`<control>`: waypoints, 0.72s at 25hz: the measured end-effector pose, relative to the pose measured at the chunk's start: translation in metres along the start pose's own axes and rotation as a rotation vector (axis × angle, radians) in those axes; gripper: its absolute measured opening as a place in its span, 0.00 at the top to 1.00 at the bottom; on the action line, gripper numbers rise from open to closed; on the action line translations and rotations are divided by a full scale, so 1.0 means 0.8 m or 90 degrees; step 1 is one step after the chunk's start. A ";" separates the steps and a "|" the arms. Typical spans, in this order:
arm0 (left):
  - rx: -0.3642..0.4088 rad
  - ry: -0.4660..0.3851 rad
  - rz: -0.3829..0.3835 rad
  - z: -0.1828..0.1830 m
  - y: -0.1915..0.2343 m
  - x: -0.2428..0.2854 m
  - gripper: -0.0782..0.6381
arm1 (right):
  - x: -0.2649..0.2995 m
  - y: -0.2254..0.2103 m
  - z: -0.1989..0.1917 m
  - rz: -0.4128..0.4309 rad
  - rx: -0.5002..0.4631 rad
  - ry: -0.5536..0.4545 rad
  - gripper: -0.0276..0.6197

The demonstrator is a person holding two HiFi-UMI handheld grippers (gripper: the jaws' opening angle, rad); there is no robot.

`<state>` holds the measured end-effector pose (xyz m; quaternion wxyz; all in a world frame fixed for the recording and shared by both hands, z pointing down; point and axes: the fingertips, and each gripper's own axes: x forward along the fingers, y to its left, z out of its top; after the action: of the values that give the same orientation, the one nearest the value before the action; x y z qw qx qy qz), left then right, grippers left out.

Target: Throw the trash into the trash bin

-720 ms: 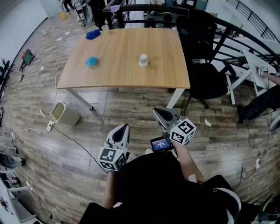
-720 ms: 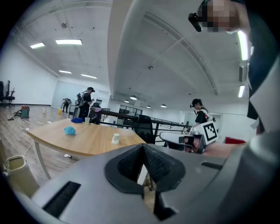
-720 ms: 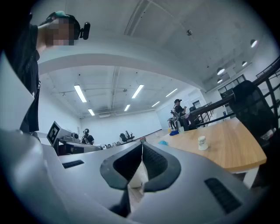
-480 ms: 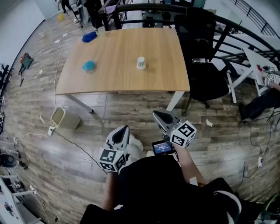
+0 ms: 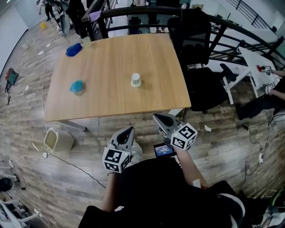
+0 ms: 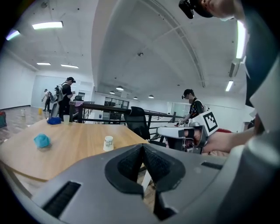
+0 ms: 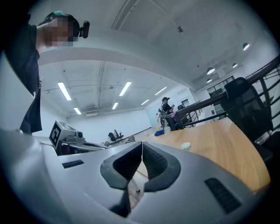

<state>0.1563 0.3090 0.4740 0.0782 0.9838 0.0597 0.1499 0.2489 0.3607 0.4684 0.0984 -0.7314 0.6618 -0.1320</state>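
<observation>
On the wooden table (image 5: 111,102) stand a white paper cup (image 5: 136,79), a crumpled light-blue wad (image 5: 76,86) and a darker blue wad (image 5: 73,49) at the far left corner. A pale trash bin (image 5: 55,140) sits on the floor left of the table's near edge. My left gripper (image 5: 129,130) and right gripper (image 5: 157,117) hover side by side before that edge, both shut and empty. The left gripper view shows its jaws (image 6: 142,146) together, the cup (image 6: 108,143) and the light-blue wad (image 6: 42,140) beyond. The right gripper's jaws (image 7: 142,144) are together too, the cup (image 7: 186,146) ahead.
A black office chair (image 5: 200,67) stands at the table's right side, with a dark railing (image 5: 133,11) behind. A cable (image 5: 75,167) runs over the plank floor near the bin. A paper scrap (image 5: 208,128) lies to the right. People stand in the back.
The view has moved closer to the table, whose near edge now lies just ahead of both grippers. The bin has slid left and down. Both grippers stay shut.
</observation>
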 end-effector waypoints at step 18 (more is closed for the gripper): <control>-0.015 0.037 -0.084 0.085 0.190 0.185 0.90 | 0.169 -0.195 0.113 -0.093 -0.005 -0.019 0.96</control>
<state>0.3314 0.1713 0.4785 0.0979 0.9719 0.1251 0.1737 0.4368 0.2398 0.4410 0.0952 -0.7802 0.6054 -0.1254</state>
